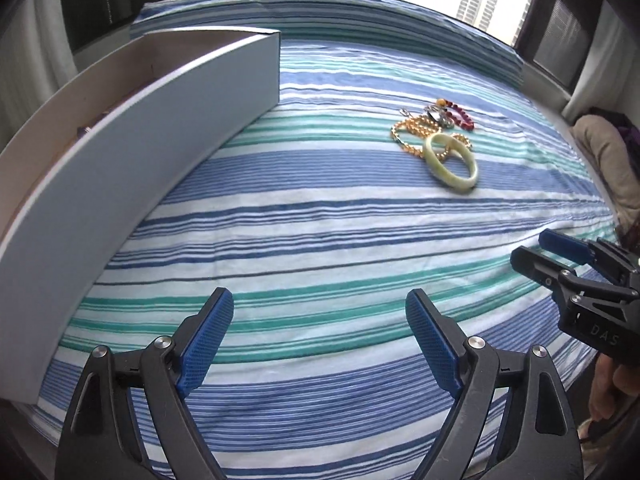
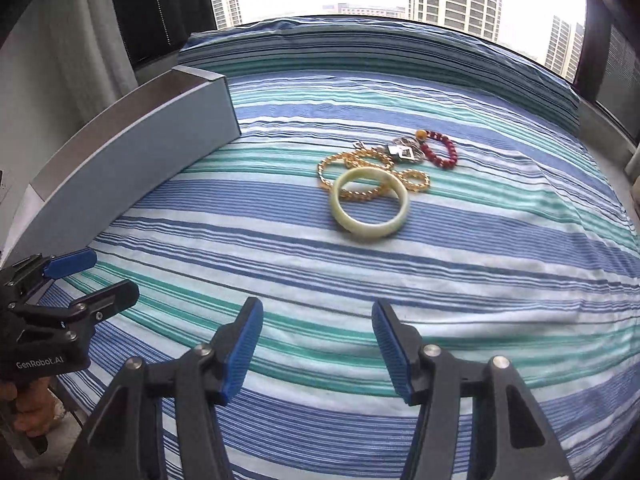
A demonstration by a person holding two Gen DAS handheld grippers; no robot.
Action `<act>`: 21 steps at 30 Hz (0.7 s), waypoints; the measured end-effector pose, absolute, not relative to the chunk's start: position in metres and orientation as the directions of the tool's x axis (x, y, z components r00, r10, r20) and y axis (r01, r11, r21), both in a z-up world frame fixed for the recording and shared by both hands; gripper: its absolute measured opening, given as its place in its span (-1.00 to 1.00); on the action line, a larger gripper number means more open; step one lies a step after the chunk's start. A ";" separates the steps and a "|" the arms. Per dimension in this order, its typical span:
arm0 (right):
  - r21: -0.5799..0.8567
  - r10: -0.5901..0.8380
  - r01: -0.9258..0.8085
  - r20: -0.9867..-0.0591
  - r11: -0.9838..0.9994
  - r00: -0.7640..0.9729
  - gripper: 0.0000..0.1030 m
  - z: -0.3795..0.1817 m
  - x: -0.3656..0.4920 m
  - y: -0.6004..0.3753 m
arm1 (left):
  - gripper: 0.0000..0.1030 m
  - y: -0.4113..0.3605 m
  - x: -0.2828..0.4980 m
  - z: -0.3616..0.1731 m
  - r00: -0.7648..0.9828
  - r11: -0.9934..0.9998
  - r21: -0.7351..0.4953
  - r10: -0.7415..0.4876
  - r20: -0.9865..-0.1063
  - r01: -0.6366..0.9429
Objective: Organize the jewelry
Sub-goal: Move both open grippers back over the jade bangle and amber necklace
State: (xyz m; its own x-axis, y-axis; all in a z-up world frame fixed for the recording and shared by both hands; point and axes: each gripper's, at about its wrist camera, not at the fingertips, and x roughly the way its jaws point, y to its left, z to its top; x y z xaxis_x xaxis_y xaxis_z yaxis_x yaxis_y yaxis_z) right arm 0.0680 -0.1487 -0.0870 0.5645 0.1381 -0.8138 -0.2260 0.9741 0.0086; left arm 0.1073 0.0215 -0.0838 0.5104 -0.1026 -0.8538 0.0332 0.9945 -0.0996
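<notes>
Your right gripper (image 2: pixel 318 340) stood with jaws apart and empty, nearer than your equally spread, empty left gripper (image 1: pixel 320 332) to the pale green bangle (image 2: pixel 369 203), which lay flat mid-bed straight ahead, overlapping the gold chain (image 2: pixel 372 176), the box (image 2: pixel 132 160) along the bed's left edge.

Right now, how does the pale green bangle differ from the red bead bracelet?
The pale green bangle is one solid smooth ring; the red bead bracelet is a string of small beads with one orange bead. The bangle looks larger and thicker. The bangle overlaps the gold chain; the bead bracelet lies farther back beside the silver pieces. Both lie on the striped sheet, ungrasped.
</notes>
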 end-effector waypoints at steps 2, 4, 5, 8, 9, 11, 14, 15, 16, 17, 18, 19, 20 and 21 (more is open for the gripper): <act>0.016 0.128 -0.200 -0.818 0.980 0.561 0.12 -0.097 0.062 -0.161 | 0.72 0.014 0.105 -0.092 0.492 0.994 -0.102 -0.113 -0.864 0.048; 0.023 0.119 -0.177 -0.824 0.984 0.554 0.12 -0.103 0.059 -0.170 | 0.72 0.006 0.106 -0.099 0.478 0.994 -0.084 -0.105 -0.872 0.064; 0.032 0.120 -0.167 -0.827 0.985 0.550 0.12 -0.106 0.058 -0.172 | 0.72 0.003 0.105 -0.102 0.476 0.995 -0.076 -0.098 -0.874 0.066; 0.059 0.133 -0.153 -0.829 0.987 0.544 0.12 -0.111 0.060 -0.177 | 0.72 -0.006 0.105 -0.105 0.476 0.995 -0.057 -0.087 -0.875 0.078; 0.062 0.137 -0.155 -0.829 0.986 0.543 0.12 -0.112 0.060 -0.177 | 0.72 -0.009 0.105 -0.106 0.476 0.995 -0.048 -0.082 -0.875 0.083; 0.063 0.141 -0.161 -0.829 0.985 0.541 0.12 -0.113 0.061 -0.175 | 0.72 -0.012 0.106 -0.108 0.474 0.995 -0.036 -0.074 -0.877 0.088; 0.069 0.144 -0.156 -0.827 0.985 0.544 0.12 -0.114 0.062 -0.179 | 0.72 -0.015 0.113 -0.110 0.458 0.995 -0.053 -0.086 -0.885 0.086; 0.073 0.145 -0.151 -0.825 0.986 0.546 0.12 -0.113 0.062 -0.181 | 0.72 -0.016 0.117 -0.110 0.455 0.995 -0.060 -0.091 -0.886 0.082; 0.076 0.145 -0.146 -0.824 0.986 0.548 0.12 -0.113 0.061 -0.183 | 0.72 -0.017 0.121 -0.109 0.455 0.995 -0.066 -0.096 -0.885 0.081; 0.079 0.144 -0.141 -0.823 0.987 0.550 0.12 -0.113 0.061 -0.186 | 0.72 -0.019 0.125 -0.108 0.458 0.994 -0.070 -0.098 -0.883 0.079; 0.079 0.142 -0.136 -0.822 0.988 0.552 0.12 -0.113 0.061 -0.189 | 0.72 -0.021 0.129 -0.107 0.462 0.995 -0.071 -0.097 -0.882 0.074; 0.080 0.139 -0.129 -0.821 0.988 0.554 0.12 -0.113 0.061 -0.192 | 0.72 -0.023 0.133 -0.106 0.466 0.995 -0.076 -0.100 -0.879 0.070; 0.083 0.138 -0.123 -0.820 0.989 0.556 0.12 -0.113 0.060 -0.195 | 0.72 -0.026 0.136 -0.106 0.468 0.994 -0.083 -0.104 -0.878 0.066; 0.087 0.137 -0.116 -0.819 0.989 0.556 0.12 -0.113 0.059 -0.198 | 0.72 -0.028 0.140 -0.106 0.466 0.994 -0.090 -0.109 -0.878 0.062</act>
